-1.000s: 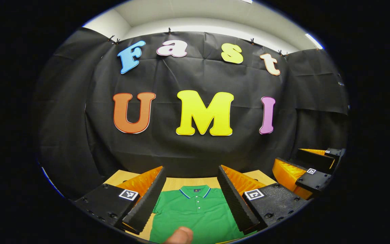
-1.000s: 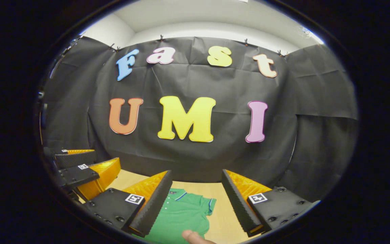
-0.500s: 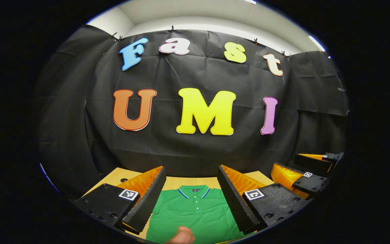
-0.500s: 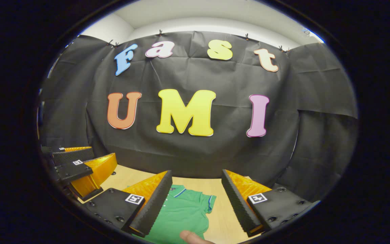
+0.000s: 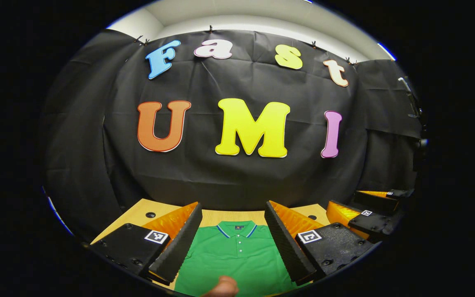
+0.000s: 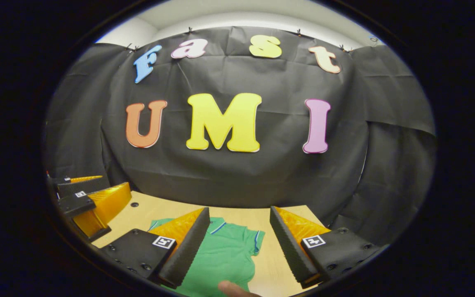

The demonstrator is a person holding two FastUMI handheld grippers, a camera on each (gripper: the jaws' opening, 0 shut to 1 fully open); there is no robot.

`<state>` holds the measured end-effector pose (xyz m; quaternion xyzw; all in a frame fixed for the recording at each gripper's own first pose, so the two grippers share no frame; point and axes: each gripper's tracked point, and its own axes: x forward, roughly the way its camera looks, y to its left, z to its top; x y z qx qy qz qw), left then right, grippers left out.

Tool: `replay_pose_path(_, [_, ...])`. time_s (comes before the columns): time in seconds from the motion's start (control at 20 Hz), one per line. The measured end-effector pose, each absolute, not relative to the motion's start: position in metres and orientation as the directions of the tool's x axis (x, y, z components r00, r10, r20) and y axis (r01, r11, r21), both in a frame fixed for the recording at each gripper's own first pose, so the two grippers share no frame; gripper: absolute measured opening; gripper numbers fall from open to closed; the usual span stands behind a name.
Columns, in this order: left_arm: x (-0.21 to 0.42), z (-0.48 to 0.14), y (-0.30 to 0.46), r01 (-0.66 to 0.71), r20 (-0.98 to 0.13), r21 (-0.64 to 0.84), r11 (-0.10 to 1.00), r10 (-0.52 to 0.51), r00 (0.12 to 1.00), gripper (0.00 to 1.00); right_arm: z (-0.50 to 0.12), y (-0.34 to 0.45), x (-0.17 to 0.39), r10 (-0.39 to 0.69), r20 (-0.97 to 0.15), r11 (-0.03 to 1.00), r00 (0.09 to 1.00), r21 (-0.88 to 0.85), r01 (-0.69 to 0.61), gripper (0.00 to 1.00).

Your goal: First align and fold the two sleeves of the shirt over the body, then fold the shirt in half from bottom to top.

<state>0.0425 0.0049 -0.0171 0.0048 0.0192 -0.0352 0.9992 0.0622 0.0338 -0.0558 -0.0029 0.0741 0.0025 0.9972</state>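
Left gripper [image 5: 233,225] spread wide, hovering over the green short-sleeved polo shirt [image 5: 237,258] lying flat on the pale wooden table [image 5: 138,214]; right gripper [image 6: 239,229] likewise spread above the shirt's sleeve edge.

Booth backdrop and bare wooden surface

A black cloth wall [image 5: 237,177] hangs across the back of the booth, creased and pinned along its top edge by small clips [image 5: 210,29]; above it runs a pale ceiling [image 5: 237,12], with a white room wall [image 6: 136,31] at the upper left corner. Below the cloth lies a light wooden surface [image 6: 237,216] that reaches right up to it, with a small dark round hole [image 5: 150,215] near its far left corner and another hole [image 5: 312,217] near its far right corner.
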Motion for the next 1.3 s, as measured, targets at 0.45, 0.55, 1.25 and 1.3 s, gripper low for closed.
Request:
replay_pose_path(0.45, [0.062,-0.039,0.01,0.03,-0.069,0.021,0.999,-0.029,0.997,0.98,-0.172,-0.009,0.186,-0.07,-0.365,0.996,0.928,0.018,0.082,0.94])
replay_pose_path(0.55, [0.065,-0.052,0.01,0.023,-0.101,0.01,1.0,-0.022,0.995,0.98,-0.192,-0.021,0.21,-0.103,-0.382,0.993,0.918,0.007,0.115,0.94])
replay_pose_path(1.25, [0.078,-0.119,0.033,-0.11,-0.267,0.021,0.994,0.111,0.957,0.98,-0.366,-0.037,0.276,-0.07,-0.672,0.993,0.737,0.027,0.118,0.87])
replay_pose_path(1.3, [0.078,-0.119,0.033,-0.116,-0.27,0.016,0.993,0.116,0.956,0.98,-0.374,-0.039,0.275,-0.075,-0.687,0.992,0.722,0.018,0.121,0.88])
